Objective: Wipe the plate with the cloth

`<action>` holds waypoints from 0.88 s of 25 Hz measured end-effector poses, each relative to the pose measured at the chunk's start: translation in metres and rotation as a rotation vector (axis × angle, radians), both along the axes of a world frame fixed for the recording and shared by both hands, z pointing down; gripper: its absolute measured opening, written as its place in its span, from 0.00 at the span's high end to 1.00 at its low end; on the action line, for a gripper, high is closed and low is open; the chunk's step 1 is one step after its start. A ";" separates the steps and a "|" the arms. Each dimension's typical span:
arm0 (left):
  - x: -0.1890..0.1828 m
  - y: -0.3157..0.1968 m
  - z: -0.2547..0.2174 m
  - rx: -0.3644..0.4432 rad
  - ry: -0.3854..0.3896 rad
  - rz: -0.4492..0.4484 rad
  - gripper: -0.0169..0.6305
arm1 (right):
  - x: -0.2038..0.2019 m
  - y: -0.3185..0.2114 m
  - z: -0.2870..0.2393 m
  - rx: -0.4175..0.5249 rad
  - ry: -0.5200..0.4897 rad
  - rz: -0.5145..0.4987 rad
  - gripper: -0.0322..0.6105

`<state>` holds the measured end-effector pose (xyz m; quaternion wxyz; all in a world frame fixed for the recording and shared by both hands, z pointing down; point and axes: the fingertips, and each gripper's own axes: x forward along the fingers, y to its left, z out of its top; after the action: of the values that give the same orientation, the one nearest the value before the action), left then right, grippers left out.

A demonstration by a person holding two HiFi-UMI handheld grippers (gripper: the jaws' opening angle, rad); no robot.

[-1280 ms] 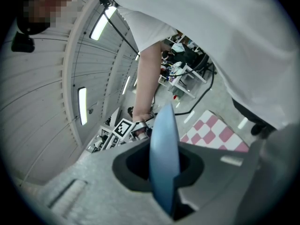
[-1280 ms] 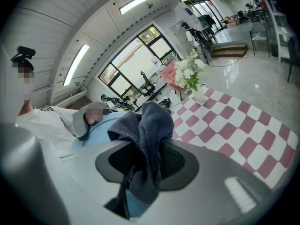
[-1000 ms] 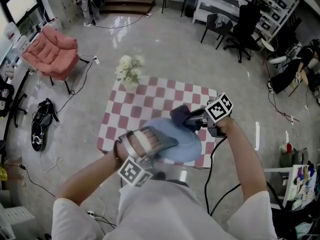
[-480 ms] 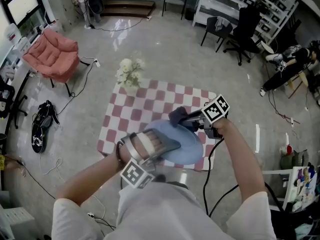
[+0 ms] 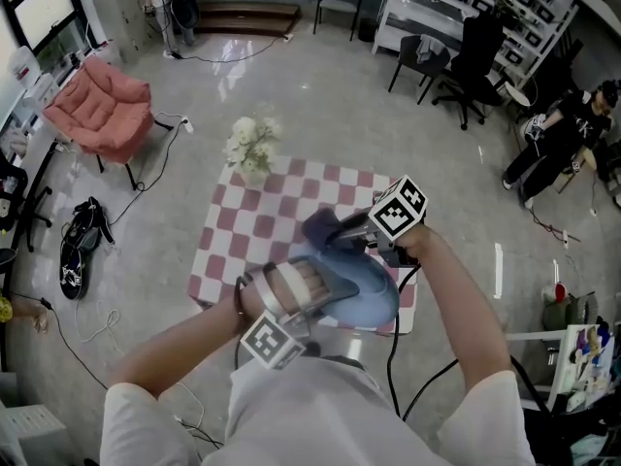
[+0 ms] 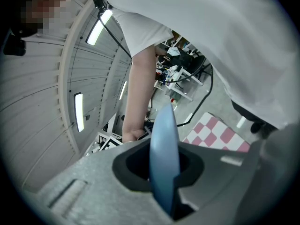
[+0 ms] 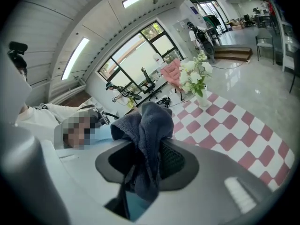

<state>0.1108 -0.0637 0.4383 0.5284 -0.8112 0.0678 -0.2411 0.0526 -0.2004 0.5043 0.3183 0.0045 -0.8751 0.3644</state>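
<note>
Because the left gripper (image 5: 325, 282) clamps the blue plate (image 5: 367, 291) by a narrow strip of rim only, the chief risk, as judged here, is that a wiping push from the other side levers the plate round in the jaws or slides it out, dropping it onto the checkered tablecloth (image 5: 254, 219) or past the table's near edge. In the left gripper view the jaws are closed on the plate (image 6: 164, 149), which is seen edge-on and stands upright between them. The left forearm reaches forward from the lower left, hand wrapped over the gripper, its marker cube (image 5: 267, 343) nearest the body. The plate is held tilted over the near edge of the tablecloth, apparently clear of it.

A second risk lies with the dark grey cloth (image 5: 320, 226): bunched and pinched at one fold, it could pull loose when dragged across the plate. The right gripper (image 5: 342, 233) has its jaws closed on that cloth (image 7: 147, 135), whose free end hangs toward the plate's face; contact cannot be confirmed. The right forearm comes from the lower right, wrist bent inward, gripper pointing left at the plate's far rim.
</note>
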 end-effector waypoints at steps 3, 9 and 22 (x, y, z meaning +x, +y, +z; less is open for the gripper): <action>0.000 -0.001 0.002 0.004 -0.006 0.005 0.91 | -0.017 0.009 -0.014 0.013 -0.024 -0.055 0.74; -0.003 -0.002 0.011 0.002 -0.022 0.013 0.91 | -0.041 0.027 -0.029 0.032 -0.051 -0.172 0.74; -0.014 0.002 0.024 0.026 -0.059 0.052 0.91 | -0.076 0.027 -0.022 0.007 -0.026 -0.225 0.74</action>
<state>0.0968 -0.0614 0.4622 0.5466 -0.7983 0.0342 -0.2505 -0.0232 -0.1739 0.4824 0.3458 -0.0972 -0.8754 0.3235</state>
